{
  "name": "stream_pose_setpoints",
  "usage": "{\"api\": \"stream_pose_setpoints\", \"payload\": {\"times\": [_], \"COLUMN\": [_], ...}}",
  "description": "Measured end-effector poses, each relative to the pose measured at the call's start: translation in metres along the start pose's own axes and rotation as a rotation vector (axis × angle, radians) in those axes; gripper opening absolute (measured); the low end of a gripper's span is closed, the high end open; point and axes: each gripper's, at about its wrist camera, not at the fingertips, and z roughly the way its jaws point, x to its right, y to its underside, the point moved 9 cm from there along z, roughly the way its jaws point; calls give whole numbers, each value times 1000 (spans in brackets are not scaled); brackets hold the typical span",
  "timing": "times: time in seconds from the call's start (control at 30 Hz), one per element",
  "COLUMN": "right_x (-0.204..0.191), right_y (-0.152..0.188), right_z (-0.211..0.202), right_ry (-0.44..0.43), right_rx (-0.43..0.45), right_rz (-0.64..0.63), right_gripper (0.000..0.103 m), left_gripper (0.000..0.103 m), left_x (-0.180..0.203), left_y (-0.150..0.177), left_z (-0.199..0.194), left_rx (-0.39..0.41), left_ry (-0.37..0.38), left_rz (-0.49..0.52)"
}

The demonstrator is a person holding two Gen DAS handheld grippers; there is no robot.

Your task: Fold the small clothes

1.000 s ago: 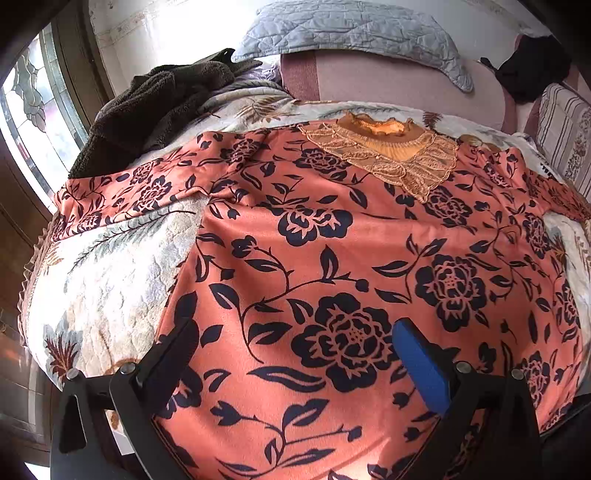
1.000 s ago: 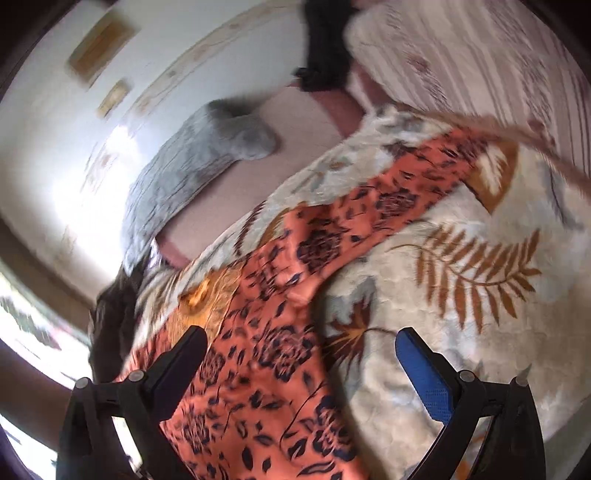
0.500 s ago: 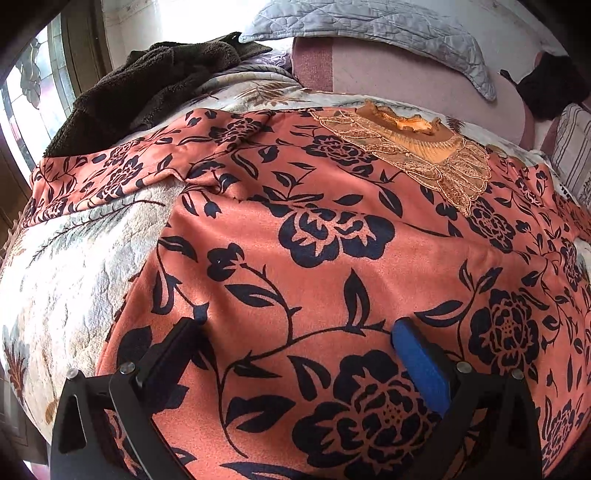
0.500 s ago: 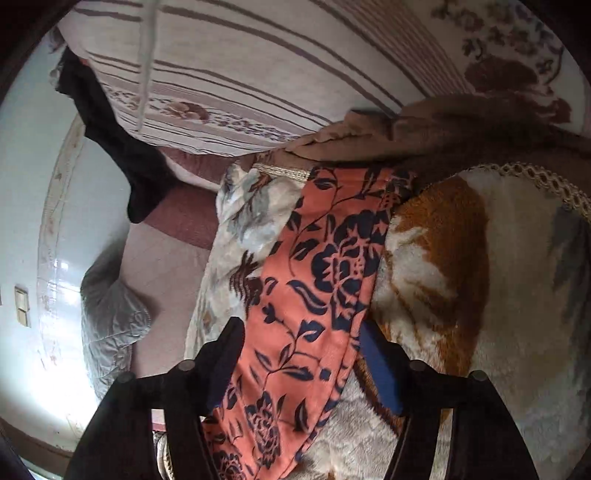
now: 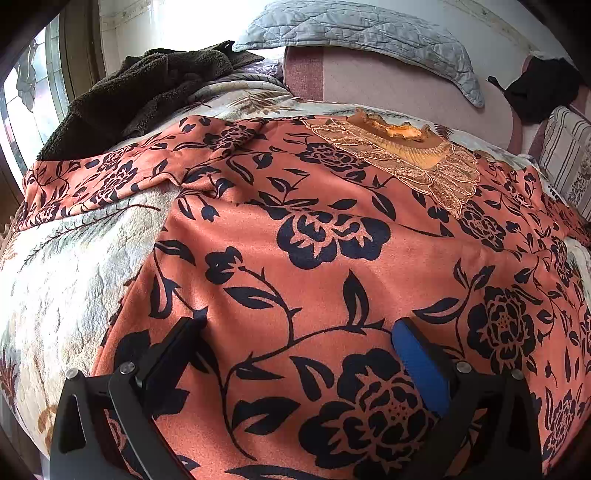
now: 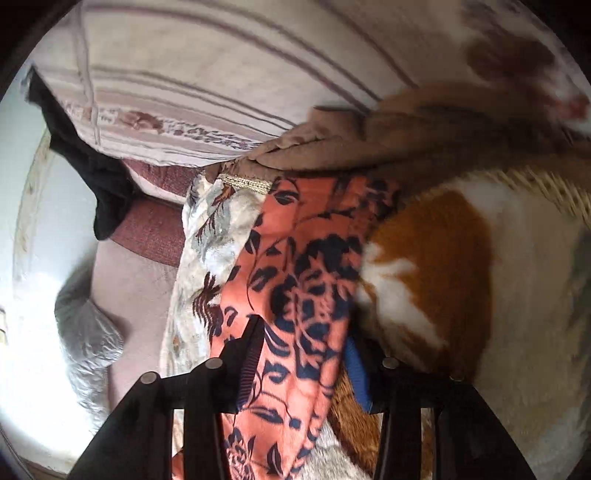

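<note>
A coral garment (image 5: 332,229) with dark blue flowers and a gold lace collar (image 5: 406,158) lies spread flat on a pale floral blanket (image 5: 74,277). My left gripper (image 5: 299,328) stands open low over the garment's lower body, one finger on each side of a vine print, with nothing gripped. In the right wrist view one sleeve (image 6: 303,277) of the garment runs between the fingers of my right gripper (image 6: 303,343). Its jaws are closing, and both pads touch the sleeve's edges and bunch the cloth inward.
A dark brown fleece (image 5: 140,92) is heaped at the back left by a window. A grey quilted pillow (image 5: 351,33) and a black cloth (image 5: 539,92) rest on the pink headboard (image 5: 388,85). A striped pillow (image 6: 221,74) and a brown cloth (image 6: 369,133) lie beyond the sleeve end.
The right gripper swung from the garment's side to the far sleeve, rolled, and narrowed its jaws around it. The left gripper sank closer to the garment and stayed open.
</note>
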Motion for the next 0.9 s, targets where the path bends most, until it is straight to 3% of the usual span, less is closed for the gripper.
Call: {"api": "stream_pose_setpoints", "payload": {"times": [0.03, 0.13, 0.27, 0.33, 0.43, 0.57, 0.6, 0.63, 0.67, 0.7, 0.77, 0.83, 0.9], "right_x": [-3, -37, -162, -232, -315, -360, -359, -353, -340, -324, -288, -263, -246], "right_y": [1, 8, 63, 120, 232, 396, 436, 474, 508, 535, 565, 560, 532], "right_z": [5, -4, -54, -84, -119, -125, -113, -97, -78, -60, -30, -29, -37], "right_ry": [44, 78, -102, -227, -409, -537, -534, -521, -494, -464, -390, -398, -413], "right_rx": [-25, -19, 8, -8, -78, -216, -275, -346, -406, -453, -552, -566, -524], "right_rz": [-23, -122, -404, -542, -687, -819, -850, -870, -875, -885, -914, -876, -824], "right_gripper": [7, 6, 6, 6, 6, 9, 24, 64, 85, 89, 89, 89, 89], "left_gripper": [103, 103, 103, 103, 103, 103, 103, 103, 103, 103, 103, 103, 103], "left_x": [0, 0, -1, -4, -11, -29, -34, -37, -41, -44, -50, -53, -51], "left_y": [0, -1, -3, -6, -9, -12, -13, -15, -17, -20, -28, -40, -59], "left_z": [0, 1, 0, -2, -8, -17, -19, -22, -25, -28, -35, -43, -45], "left_rx": [-4, -25, -31, -26, -15, 7, 12, 16, 24, 37, 51, 73, 93], "left_ry": [3, 11, 38, 65, 127, 131, 126, 129, 133, 134, 138, 158, 188], "left_rz": [1, 10, -8, -43, -123, -204, -212, -216, -220, -222, -223, -231, -229]}}
